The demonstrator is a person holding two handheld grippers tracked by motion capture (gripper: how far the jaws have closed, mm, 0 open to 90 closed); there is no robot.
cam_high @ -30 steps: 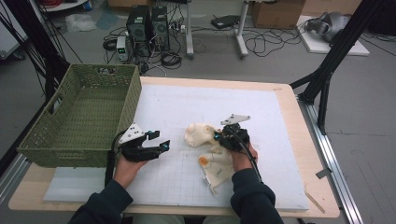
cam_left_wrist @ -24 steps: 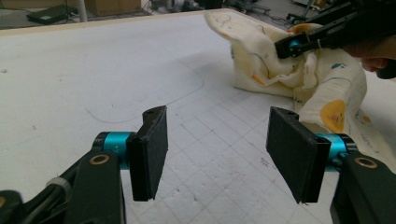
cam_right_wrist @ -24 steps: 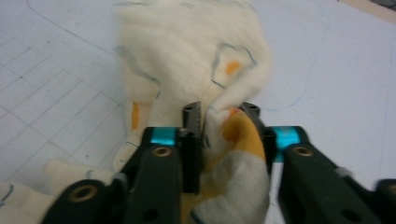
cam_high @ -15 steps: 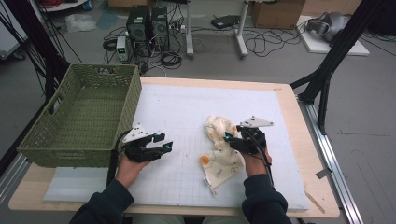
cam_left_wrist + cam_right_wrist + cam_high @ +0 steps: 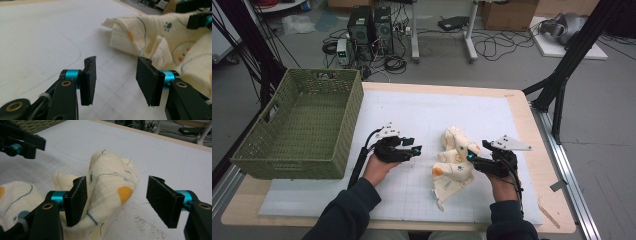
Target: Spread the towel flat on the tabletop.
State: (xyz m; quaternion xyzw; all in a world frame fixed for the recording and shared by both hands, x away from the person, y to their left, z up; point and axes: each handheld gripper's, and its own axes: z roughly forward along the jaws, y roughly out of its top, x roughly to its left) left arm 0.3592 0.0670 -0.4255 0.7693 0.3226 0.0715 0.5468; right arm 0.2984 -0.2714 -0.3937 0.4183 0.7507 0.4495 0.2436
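Item: crumpled cream cloth (image 5: 454, 161), lower centre of the high view on the white mat (image 5: 492, 115), unfolded; our right gripper (image 5: 475, 159) gapes around one fold, our left gripper (image 5: 414, 148) gapes beside it, green basket (image 5: 299, 131) at left unfilled.

Dark teal sleeves; each black hand-held gripper (image 5: 418, 148) has cyan collars, brass screws, grey plate, trailing black cable.
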